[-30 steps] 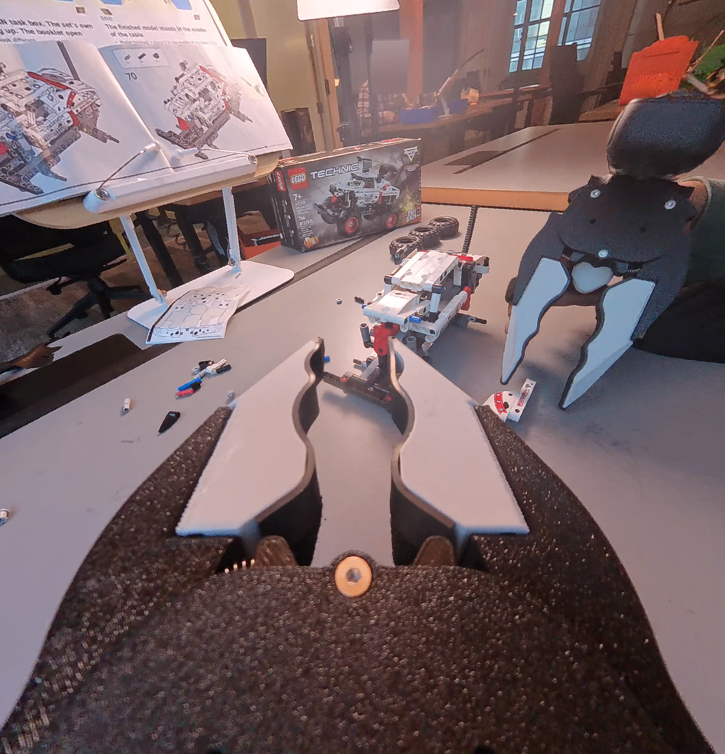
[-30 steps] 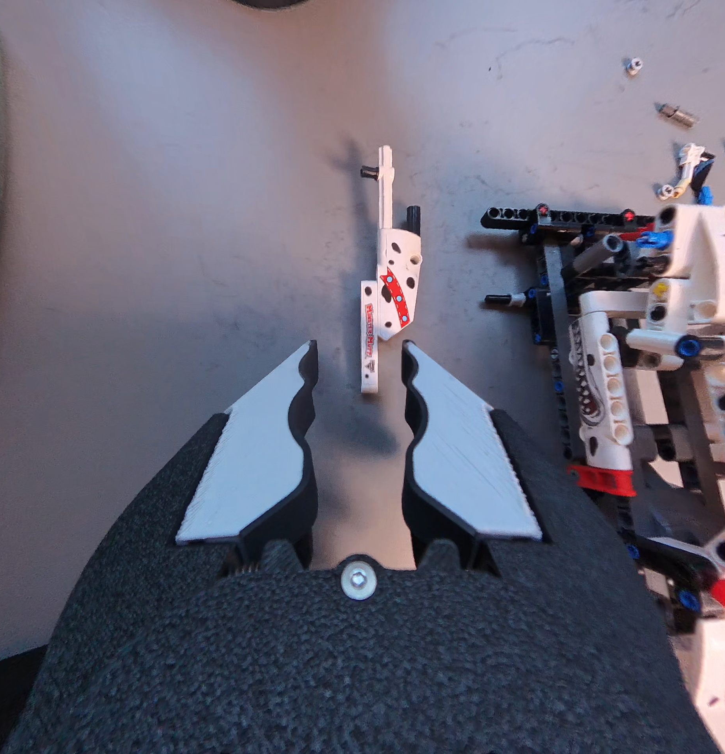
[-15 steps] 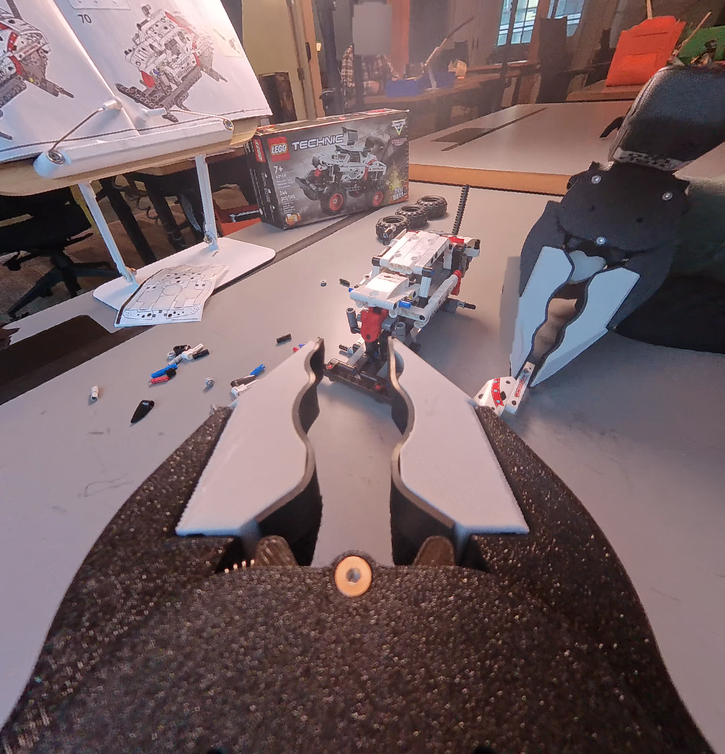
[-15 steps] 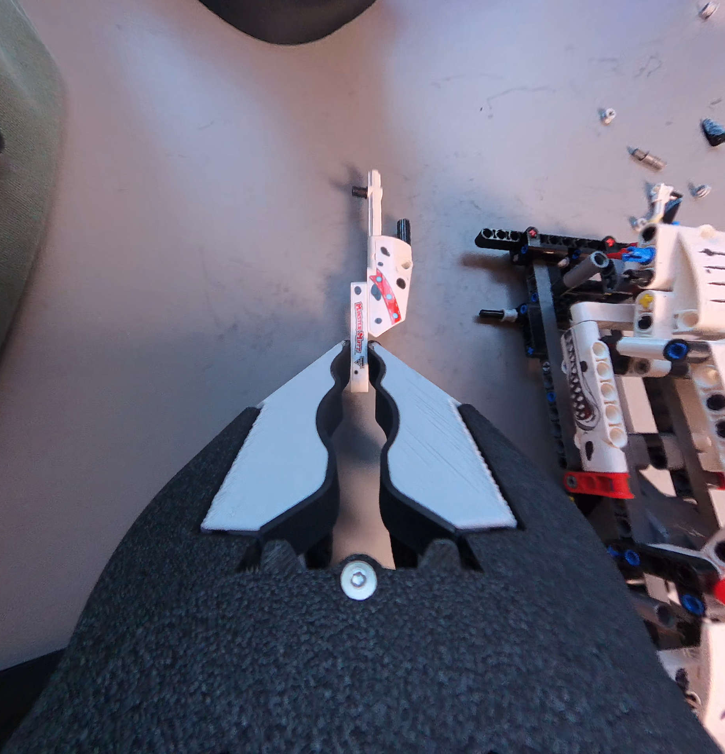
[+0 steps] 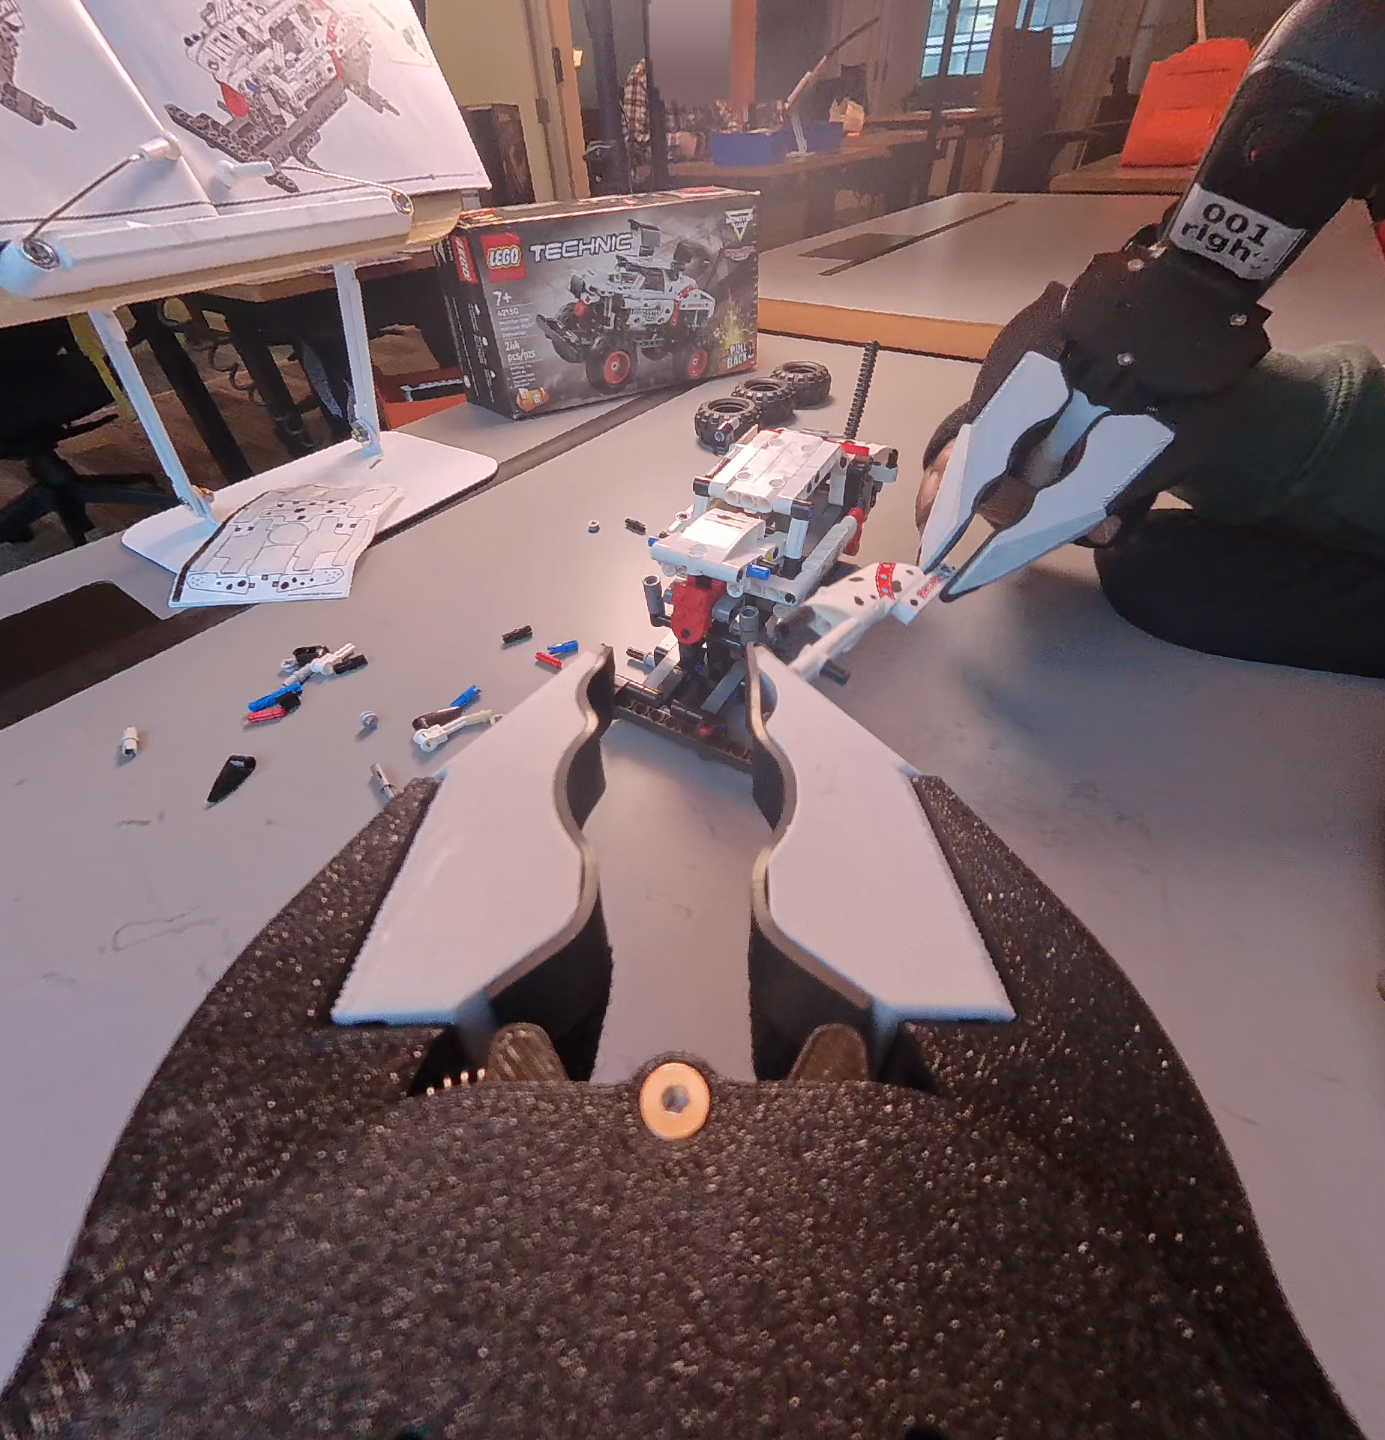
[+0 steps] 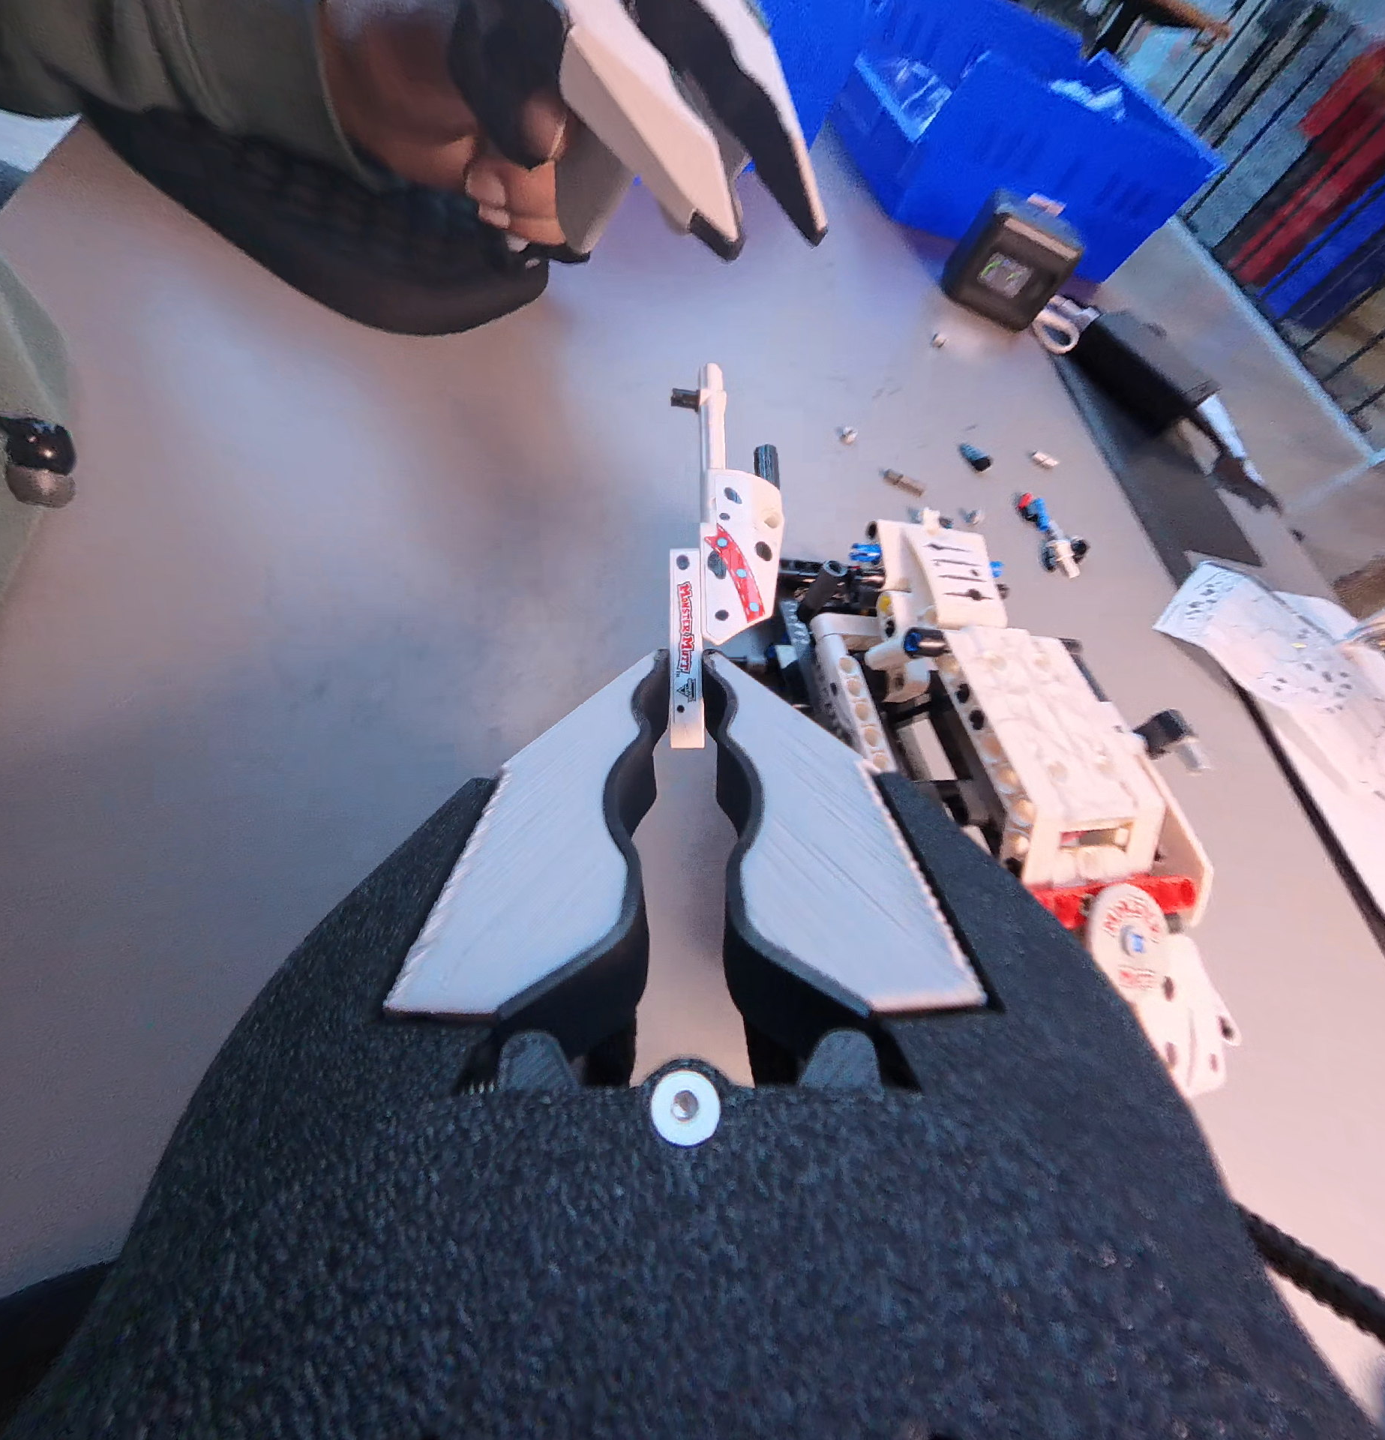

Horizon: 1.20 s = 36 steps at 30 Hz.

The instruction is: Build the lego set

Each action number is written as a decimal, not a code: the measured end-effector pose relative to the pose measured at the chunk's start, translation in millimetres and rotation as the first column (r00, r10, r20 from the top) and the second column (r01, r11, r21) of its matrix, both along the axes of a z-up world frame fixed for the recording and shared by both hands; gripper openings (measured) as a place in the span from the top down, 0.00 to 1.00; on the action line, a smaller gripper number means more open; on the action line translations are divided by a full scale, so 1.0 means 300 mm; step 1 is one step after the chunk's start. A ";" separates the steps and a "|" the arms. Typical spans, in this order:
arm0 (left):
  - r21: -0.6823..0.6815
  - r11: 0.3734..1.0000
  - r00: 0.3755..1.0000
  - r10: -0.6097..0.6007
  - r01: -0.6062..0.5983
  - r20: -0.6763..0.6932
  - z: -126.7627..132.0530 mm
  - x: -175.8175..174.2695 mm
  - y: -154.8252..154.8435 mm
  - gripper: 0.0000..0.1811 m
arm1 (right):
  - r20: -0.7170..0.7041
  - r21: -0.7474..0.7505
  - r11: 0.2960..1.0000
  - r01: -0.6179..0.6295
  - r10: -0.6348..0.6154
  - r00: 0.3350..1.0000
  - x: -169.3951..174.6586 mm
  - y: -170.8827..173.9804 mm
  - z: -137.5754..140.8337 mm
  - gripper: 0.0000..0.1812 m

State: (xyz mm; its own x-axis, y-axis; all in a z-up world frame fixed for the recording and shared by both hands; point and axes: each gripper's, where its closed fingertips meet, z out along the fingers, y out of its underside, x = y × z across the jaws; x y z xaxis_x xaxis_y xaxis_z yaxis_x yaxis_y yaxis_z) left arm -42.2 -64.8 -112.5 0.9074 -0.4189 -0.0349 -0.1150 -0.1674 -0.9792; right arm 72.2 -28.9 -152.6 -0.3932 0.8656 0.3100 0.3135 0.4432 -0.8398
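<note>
Fingers of the left gripper (image 5: pixel 677 686) stand apart with nothing between them, low over the grey table (image 5: pixel 1063 818). Those of the right gripper (image 6: pixel 685 670) are nearly closed, pinching the narrow strip end of a white panel piece (image 6: pixel 724 561), lifted clear of the table.

Truck model (image 5: pixel 759 538): partly built, white panels on a black and grey frame, red block at its near end, blue pins showing. It sits at 12 o'clock from the left gripper, just beyond its tips. No wheels fitted; three black tyres (image 5: pixel 763 393) lie behind it, toward 12 o'clock.

Panel piece: white with black spots, a red band, and a long white beam with black pins. In the left wrist view it hangs at 3 o'clock of the model; whether it touches the model cannot be told.

Loose pins (image 5: pixel 307 678), blue, red, black and white, are scattered at 9 o'clock of the model, too small to identify individually.

Right wrist view is motion-blurred at its edges; the model's far end is cut off there.
</note>
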 end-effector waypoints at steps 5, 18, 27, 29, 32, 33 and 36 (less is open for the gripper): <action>-0.011 0.999 0.995 -0.044 0.045 0.094 0.024 0.024 0.006 0.79 | -0.110 0.019 0.999 0.046 -0.044 0.993 -0.003 0.051 0.046 0.96; -0.187 0.959 0.927 -0.138 0.213 0.349 0.027 0.127 0.138 0.70 | -0.279 0.215 0.962 0.171 -0.108 0.954 -0.005 0.126 0.120 0.96; -0.167 0.916 0.833 -0.240 0.364 0.498 0.054 0.196 0.191 0.90 | -0.322 0.383 0.901 0.203 -0.076 0.944 -0.002 0.117 0.130 0.96; -0.151 0.917 0.827 -0.251 0.370 0.503 0.049 0.205 0.174 0.93 | -0.313 0.430 0.880 0.200 -0.062 0.948 -0.006 0.108 0.119 0.96; -0.125 0.918 0.815 -0.265 0.378 0.515 0.053 0.203 0.152 0.94 | -0.323 0.460 0.864 0.204 -0.051 0.945 -0.011 0.099 0.122 0.96; -0.116 0.917 0.811 -0.271 0.381 0.519 0.055 0.201 0.147 0.94 | -0.327 0.459 0.864 0.207 -0.052 0.944 -0.014 0.096 0.125 0.96; -0.088 0.911 0.795 -0.301 0.403 0.526 0.061 0.200 0.132 0.95 | -0.329 0.461 0.861 0.216 -0.060 0.942 -0.020 0.090 0.125 0.96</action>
State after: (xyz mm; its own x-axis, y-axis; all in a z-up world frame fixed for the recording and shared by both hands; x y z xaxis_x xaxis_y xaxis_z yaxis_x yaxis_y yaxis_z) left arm 17.8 -25.2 -94.1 0.5686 -0.6647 0.4846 0.2842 -0.3941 -0.8740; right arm 66.3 -1.9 -115.1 -0.1044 0.6117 0.7842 0.1763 0.7874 -0.5907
